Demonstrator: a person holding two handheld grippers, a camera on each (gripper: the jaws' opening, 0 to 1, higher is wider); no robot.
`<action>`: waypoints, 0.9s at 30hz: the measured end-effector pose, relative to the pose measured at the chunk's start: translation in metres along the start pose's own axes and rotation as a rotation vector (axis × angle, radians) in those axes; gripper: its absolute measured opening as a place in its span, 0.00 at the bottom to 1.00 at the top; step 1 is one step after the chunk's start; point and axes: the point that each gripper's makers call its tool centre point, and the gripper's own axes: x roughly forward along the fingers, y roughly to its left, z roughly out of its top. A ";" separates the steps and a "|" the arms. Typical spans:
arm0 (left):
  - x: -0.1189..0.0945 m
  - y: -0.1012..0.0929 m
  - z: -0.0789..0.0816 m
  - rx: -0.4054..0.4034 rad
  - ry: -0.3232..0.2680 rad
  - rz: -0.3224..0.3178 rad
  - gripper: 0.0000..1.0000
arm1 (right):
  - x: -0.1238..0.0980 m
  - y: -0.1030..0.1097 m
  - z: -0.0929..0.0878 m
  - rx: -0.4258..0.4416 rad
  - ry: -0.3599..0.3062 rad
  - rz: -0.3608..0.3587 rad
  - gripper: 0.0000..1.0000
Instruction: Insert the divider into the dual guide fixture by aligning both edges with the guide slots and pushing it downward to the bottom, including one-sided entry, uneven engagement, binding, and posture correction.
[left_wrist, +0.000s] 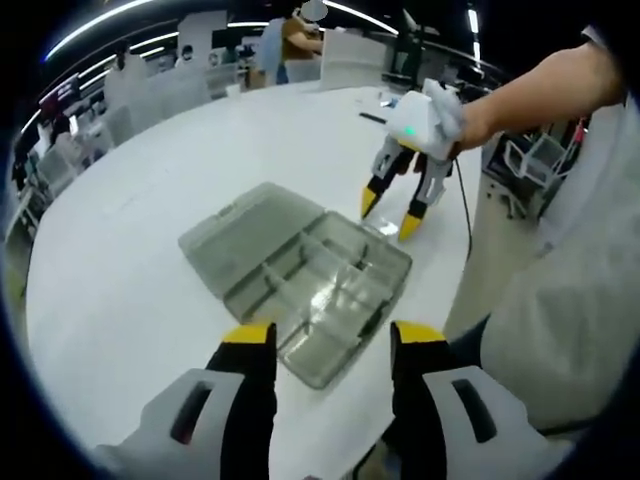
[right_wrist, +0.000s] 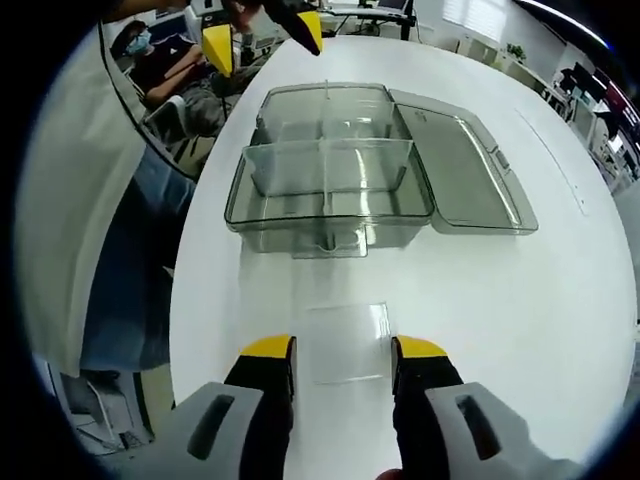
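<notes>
A clear plastic box with inner guide walls stands on the white table, its lid folded open to one side. A clear flat divider lies on the table in front of the box. My right gripper is open, its yellow-tipped jaws on either side of the divider's near end. In the left gripper view the right gripper hangs just past the box, held by a hand. My left gripper is open above the box's near corner, with nothing between its jaws; its yellow tips show beyond the box.
The round white table has wide bare room around the box. Its edge runs close to the divider, with a person's light clothing beside it. Desks, chairs and seated people lie beyond the table.
</notes>
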 end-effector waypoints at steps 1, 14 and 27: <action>0.000 0.000 0.000 -0.001 0.001 0.001 0.43 | 0.000 0.000 0.000 -0.001 0.003 0.001 0.34; -0.002 0.000 -0.001 -0.008 -0.001 0.007 0.43 | 0.002 -0.004 0.001 -0.019 0.043 0.012 0.32; -0.001 -0.001 -0.001 -0.011 -0.008 0.008 0.43 | 0.001 -0.004 0.001 -0.042 0.067 0.019 0.29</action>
